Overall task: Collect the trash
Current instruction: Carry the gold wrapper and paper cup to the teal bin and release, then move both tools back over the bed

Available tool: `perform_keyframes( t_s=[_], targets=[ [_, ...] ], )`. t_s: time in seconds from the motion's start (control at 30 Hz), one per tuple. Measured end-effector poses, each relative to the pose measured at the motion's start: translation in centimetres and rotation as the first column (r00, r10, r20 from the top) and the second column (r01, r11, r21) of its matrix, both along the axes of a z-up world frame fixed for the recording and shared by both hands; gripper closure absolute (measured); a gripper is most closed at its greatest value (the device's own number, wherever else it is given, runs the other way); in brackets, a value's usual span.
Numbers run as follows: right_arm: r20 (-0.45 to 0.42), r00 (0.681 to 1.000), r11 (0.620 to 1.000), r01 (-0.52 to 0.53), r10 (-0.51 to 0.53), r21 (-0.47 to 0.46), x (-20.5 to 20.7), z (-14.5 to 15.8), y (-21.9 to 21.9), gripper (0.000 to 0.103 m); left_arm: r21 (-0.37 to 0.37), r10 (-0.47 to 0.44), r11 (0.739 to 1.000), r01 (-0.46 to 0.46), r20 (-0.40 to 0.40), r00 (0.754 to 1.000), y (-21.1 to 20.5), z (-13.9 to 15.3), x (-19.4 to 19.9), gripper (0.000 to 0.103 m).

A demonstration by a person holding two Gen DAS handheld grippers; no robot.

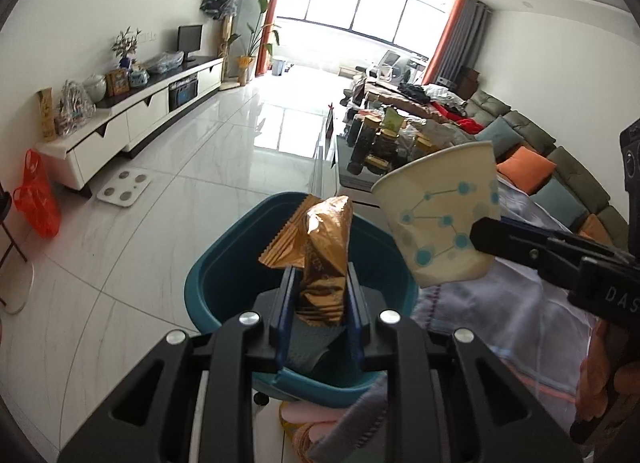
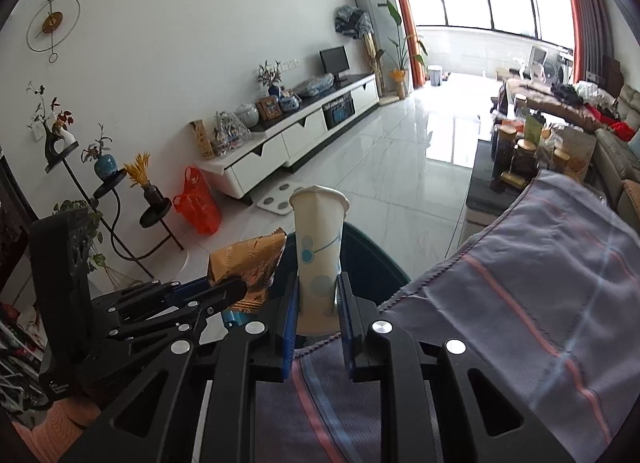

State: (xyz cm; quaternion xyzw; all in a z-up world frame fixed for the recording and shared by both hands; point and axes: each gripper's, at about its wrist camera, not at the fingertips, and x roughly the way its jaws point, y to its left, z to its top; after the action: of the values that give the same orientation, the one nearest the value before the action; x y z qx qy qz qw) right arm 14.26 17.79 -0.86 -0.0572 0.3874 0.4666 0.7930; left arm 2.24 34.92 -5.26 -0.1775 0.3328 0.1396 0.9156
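Observation:
My left gripper [image 1: 320, 275] is shut on a crumpled golden snack wrapper [image 1: 320, 247], held above a teal trash bin [image 1: 216, 275] on the floor. My right gripper [image 2: 318, 283] is shut on a white paper cup [image 2: 318, 231] with blue dots, squeezed flat at its lower part. In the left wrist view the paper cup [image 1: 444, 219] hangs to the right of the wrapper, over the bin's right rim, with the right gripper's finger [image 1: 516, 243] on it. In the right wrist view the wrapper [image 2: 248, 263] and left gripper [image 2: 224, 291] sit to the left of the cup, with the bin [image 2: 372, 255] behind.
A striped purple-grey cloth [image 2: 540, 283] covers a surface right of the bin. A white TV cabinet [image 1: 132, 115] lines the left wall, with an orange plastic bag [image 1: 36, 199] and a bathroom scale [image 1: 125, 188] on the tiled floor. A cluttered coffee table [image 1: 384, 143] and sofa [image 1: 552, 167] stand right.

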Motion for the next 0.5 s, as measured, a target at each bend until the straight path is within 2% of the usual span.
perform_keyframes(
  t_s=[0.4, 0.5],
  targets=[
    [-0.129, 0.991, 0.994, 0.016, -0.030, -0.111, 2.6, -4.3, 4.1, 0.082, -0.083, 0.019, 0.996, -0.026, -0.083, 0.996, 2.7, -3.8, 3.2, 0.077],
    [-0.147, 0.988, 0.992, 0.026, -0.044, -0.122, 3.0, -4.7, 4.3, 0.079, -0.096, 0.028, 0.995, -0.037, -0.094, 0.995, 3.1, -4.6, 3.7, 0.071]
  ],
)
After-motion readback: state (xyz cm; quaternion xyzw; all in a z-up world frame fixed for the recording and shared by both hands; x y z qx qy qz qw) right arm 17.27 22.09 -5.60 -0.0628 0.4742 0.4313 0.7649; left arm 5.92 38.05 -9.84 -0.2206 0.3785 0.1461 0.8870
